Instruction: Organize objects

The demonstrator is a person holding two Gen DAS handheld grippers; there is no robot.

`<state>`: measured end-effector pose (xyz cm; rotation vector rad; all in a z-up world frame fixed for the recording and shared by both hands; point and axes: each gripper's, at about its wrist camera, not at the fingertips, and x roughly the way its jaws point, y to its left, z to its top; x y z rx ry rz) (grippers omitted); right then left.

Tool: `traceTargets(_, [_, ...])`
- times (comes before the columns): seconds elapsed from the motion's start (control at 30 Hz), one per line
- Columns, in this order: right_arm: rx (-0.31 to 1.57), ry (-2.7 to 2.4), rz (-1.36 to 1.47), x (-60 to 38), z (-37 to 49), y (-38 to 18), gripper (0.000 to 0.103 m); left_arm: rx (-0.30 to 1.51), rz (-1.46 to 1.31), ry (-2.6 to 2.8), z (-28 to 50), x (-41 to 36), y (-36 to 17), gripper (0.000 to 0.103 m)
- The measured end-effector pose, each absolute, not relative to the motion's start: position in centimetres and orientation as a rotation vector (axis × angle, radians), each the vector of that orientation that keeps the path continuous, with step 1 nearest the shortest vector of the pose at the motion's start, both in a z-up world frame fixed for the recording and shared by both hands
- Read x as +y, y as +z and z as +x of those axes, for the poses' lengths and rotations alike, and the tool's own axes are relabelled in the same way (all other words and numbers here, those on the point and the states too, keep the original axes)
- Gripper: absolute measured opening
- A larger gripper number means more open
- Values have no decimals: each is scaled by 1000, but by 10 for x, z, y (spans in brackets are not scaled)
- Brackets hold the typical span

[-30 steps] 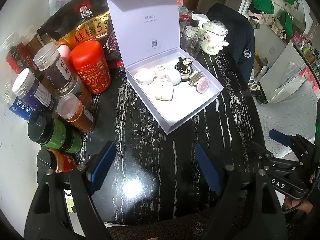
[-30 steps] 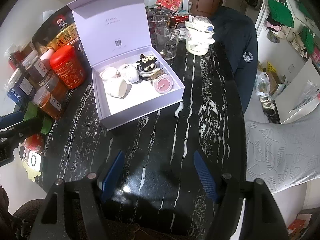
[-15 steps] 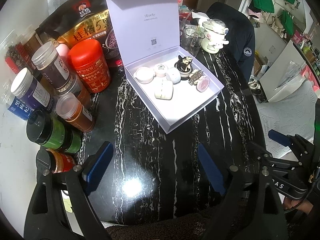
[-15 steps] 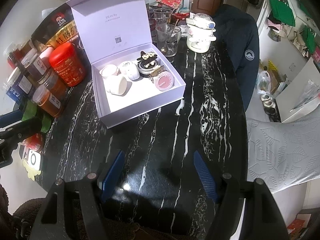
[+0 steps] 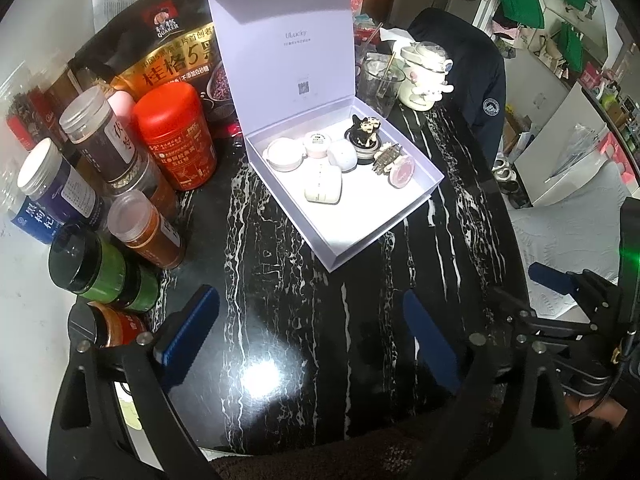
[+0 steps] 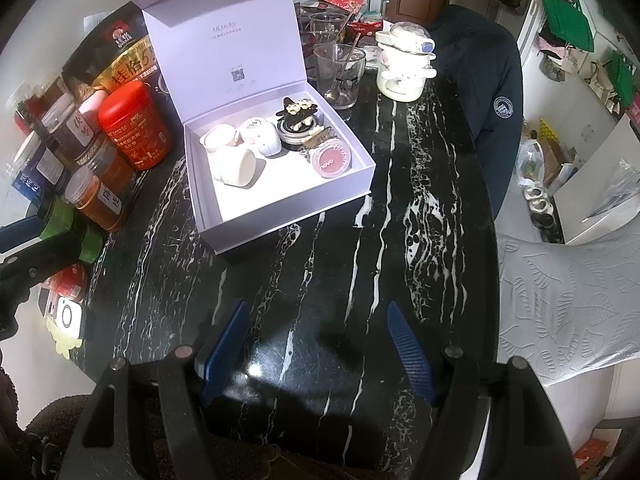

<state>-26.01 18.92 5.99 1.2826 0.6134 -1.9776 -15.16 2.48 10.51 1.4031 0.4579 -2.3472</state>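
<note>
The left gripper [image 5: 308,340] has spread its fingers [image 5: 188,330] wider than they stood a second ago and they are opening yet, with nothing between them but bare black marble worktop [image 5: 320,280]; the hand itself has not shifted. The right gripper [image 6: 316,348] is unchanged, its fingers [image 6: 408,352] moderately apart and empty over the same worktop. I read the widening as readying for a grasp, or as the end of a release; no object lies loose near either gripper, so the sorting looks largely done. The white box [image 5: 400,216] stands with its lid up beyond both grippers. Its items cluster at the back: a white pot [image 5: 283,155], a pink-lidded jar [image 5: 316,145], a white round case [image 5: 343,155], a cream case [image 5: 323,184], a black figurine dish [image 5: 365,136], a hair clip [image 5: 386,156] and a pink compact [image 5: 402,170]. The front half is empty. Spice jars [image 5: 144,228] and a red tin [image 5: 176,136] crowd the worktop left of the box.
</note>
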Motion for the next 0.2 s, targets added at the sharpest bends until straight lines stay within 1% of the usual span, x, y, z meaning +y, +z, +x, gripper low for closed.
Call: traceTargets(0.2, [612,-1979,1283,189,-260,60,73,462,1412,-2337,-152,25,104,93])
